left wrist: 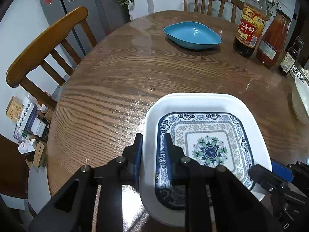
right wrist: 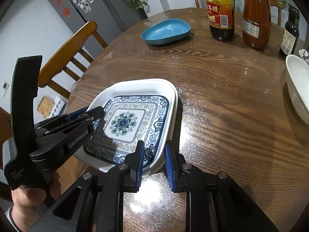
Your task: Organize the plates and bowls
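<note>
A square white plate with a blue floral pattern (left wrist: 210, 150) lies at the near edge of the round wooden table (left wrist: 125, 81); it also shows in the right wrist view (right wrist: 133, 119). My left gripper (left wrist: 152, 150) is shut on the plate's left rim, one finger outside and one inside. It shows in the right wrist view (right wrist: 92, 114) too. My right gripper (right wrist: 153, 154) straddles the plate's near right corner with its jaws a little apart. A blue dish (left wrist: 192, 34) sits at the far side. A white bowl (right wrist: 298, 87) stands at the right edge.
A vinegar bottle (left wrist: 251, 19), a red sauce jar (left wrist: 273, 38) and a small dark bottle (left wrist: 290, 58) stand at the far right. Wooden chairs (left wrist: 44, 46) surround the table. Boxes and clutter (left wrist: 29, 123) lie on the floor to the left.
</note>
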`<state>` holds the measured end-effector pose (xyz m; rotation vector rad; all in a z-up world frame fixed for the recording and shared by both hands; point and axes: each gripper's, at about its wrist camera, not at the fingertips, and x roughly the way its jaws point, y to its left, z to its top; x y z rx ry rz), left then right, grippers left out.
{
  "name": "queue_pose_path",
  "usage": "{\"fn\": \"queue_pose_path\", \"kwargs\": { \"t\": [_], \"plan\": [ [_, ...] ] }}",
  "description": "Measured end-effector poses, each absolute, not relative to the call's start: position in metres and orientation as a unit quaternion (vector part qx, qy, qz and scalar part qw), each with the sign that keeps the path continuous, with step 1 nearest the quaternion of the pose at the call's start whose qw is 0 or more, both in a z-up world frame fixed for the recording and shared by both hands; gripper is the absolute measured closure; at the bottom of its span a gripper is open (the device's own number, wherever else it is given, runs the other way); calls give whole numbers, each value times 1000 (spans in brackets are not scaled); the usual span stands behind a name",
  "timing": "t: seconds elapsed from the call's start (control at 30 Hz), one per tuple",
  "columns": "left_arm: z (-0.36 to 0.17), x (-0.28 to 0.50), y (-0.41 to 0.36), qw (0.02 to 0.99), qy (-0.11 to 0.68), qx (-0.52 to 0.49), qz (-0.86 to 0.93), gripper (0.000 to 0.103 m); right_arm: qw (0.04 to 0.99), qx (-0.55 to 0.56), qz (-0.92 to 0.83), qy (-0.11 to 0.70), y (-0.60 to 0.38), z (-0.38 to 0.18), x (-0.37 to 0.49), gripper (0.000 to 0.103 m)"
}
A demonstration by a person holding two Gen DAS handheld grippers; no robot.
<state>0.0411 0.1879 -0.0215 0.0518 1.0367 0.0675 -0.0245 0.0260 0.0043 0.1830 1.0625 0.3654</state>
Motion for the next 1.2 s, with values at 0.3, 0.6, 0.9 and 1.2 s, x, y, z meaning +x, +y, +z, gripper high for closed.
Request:
{"fn": "queue_pose_path", "kwargs": {
  "t": [0.3, 0.6, 0.9, 1.2],
  "plan": [
    [-20, 43, 185, 869, 492, 33, 25, 83, 849, 68, 160, 499, 31, 5, -24, 79],
    [-7, 39, 178, 879, 474, 39, 11, 81, 863, 32, 144, 482, 37, 11, -26, 79],
    [4, 39, 182, 885, 465, 35, 6, 70, 894, -12, 129, 430, 45, 38, -33, 77],
    [14, 50, 182, 890, 455, 33, 13, 24, 891, 33, 128, 434, 30, 40, -22, 38]
  ]
}}
